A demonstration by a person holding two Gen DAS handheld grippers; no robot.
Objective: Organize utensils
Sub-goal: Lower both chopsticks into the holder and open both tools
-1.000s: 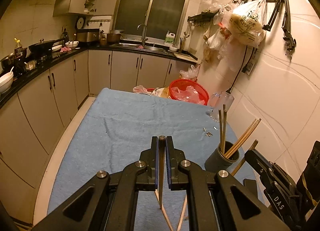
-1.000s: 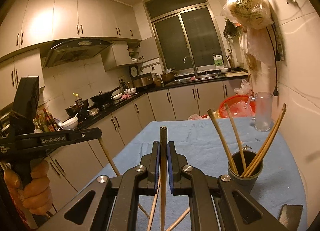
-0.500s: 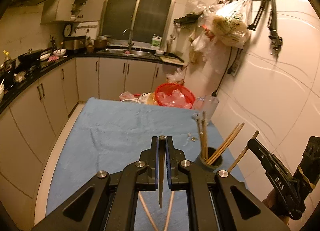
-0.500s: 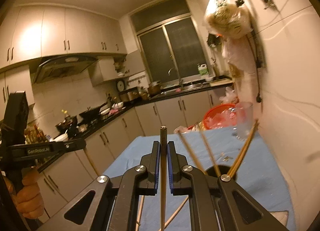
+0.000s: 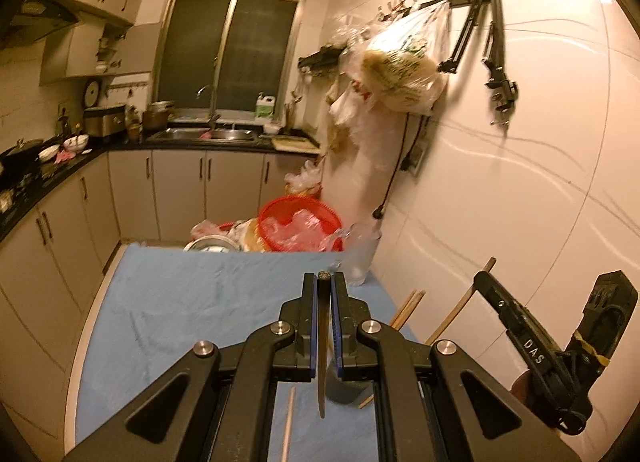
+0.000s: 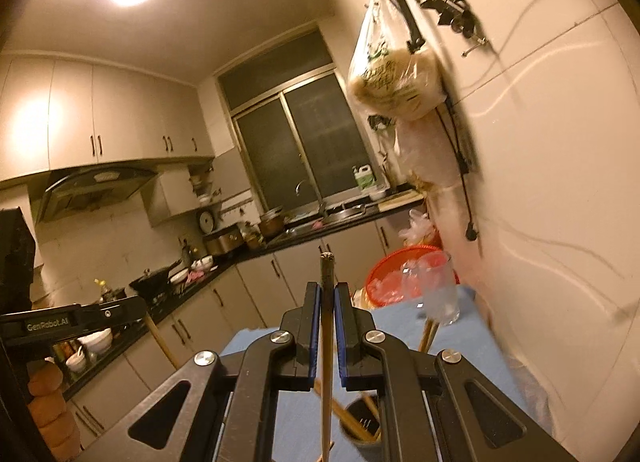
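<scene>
My left gripper [image 5: 323, 282] is shut on a wooden chopstick [image 5: 321, 362] that hangs point down beside the dark utensil cup [image 5: 344, 388], which is mostly hidden behind my fingers. My right gripper [image 6: 328, 290] is shut on another chopstick [image 6: 327, 362], held upright above the cup [image 6: 360, 428]. Several chopsticks [image 6: 427, 336] stand in the cup; their ends show in the left wrist view [image 5: 408, 308]. A loose chopstick [image 5: 288, 422] lies on the blue cloth [image 5: 192, 302]. The right gripper shows in the left wrist view [image 5: 532, 350], the left one in the right wrist view [image 6: 72, 324].
A clear glass jug [image 5: 360, 258] and a red colander [image 5: 298, 228] with bags stand at the table's far end. The white wall [image 5: 520, 202] runs along the right. Kitchen counters [image 5: 48, 178] line the left and back.
Both grippers have risen and tilted upward with their chopsticks, closing in over the cup. The cup now sits low, just behind the fingers in both views.
</scene>
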